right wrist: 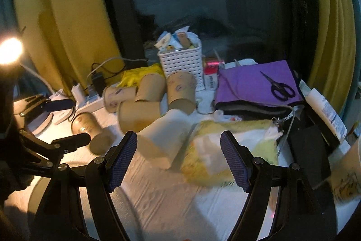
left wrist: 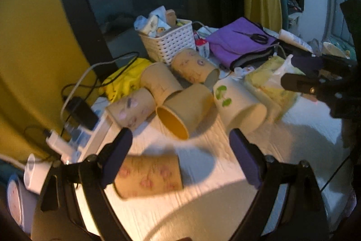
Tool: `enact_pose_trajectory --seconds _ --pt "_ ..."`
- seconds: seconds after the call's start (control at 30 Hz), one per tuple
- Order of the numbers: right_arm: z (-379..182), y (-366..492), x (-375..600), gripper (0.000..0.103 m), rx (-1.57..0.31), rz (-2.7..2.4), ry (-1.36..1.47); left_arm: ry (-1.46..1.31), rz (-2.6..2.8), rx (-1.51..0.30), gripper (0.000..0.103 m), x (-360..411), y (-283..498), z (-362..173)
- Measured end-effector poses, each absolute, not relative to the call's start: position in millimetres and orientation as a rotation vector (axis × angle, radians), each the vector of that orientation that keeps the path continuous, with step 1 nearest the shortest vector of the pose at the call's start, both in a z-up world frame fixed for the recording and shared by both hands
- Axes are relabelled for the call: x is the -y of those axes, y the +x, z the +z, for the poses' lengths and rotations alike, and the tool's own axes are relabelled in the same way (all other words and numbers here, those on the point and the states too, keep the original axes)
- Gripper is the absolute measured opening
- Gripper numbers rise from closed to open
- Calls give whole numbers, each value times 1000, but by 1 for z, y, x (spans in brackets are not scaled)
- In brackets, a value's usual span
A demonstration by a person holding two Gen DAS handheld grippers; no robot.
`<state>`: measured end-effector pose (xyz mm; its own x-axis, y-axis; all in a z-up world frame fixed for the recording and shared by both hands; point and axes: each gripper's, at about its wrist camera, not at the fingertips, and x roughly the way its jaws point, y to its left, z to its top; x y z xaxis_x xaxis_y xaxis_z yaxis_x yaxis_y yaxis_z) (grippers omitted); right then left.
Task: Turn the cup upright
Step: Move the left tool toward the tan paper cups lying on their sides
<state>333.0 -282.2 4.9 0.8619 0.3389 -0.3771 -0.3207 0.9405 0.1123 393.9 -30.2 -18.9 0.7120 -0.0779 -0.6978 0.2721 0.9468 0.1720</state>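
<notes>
Left tongs gape wide and hold nothing; just beneath them a brown paper cup with pink prints lies on its side on the white ribbed bench, long axis left to right. Right tongs also gape wide and hold nothing. Farther off, five more cups lie tumbled before a white perforated basket. No writing is legible.
</notes>
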Motion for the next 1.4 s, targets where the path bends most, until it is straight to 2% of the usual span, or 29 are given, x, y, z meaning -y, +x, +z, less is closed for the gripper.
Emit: enact_pose_trajectory --seconds 0.33,0.83,0.87,0.9,1.07,1.1,1.13,1.27,1.4 --pt "12 381 277 79 -437 372 71 417 -199 -852 89 49 460 -44" --pt "5 389 291 79 -470 379 137 551 -199 -966 88 68 483 -81" --pt "5 388 291 79 -470 381 140 555 -204 -968 87 68 483 -82" --pt "6 388 291 79 -468 382 142 564 -214 -974 78 70 482 -84" --pt "6 384 292 79 -469 389 144 581 -219 -949 76 75 475 -82" --pt "7 383 292 79 -470 388 144 573 -220 -941 70 75 474 -79" --pt "7 381 293 79 -471 388 144 563 -228 -948 49 75 474 -78" --pt "10 375 292 79 -467 384 144 526 -241 -962 44 73 472 -74" --pt "12 367 290 79 -465 383 140 477 -245 -963 43 66 467 -70"
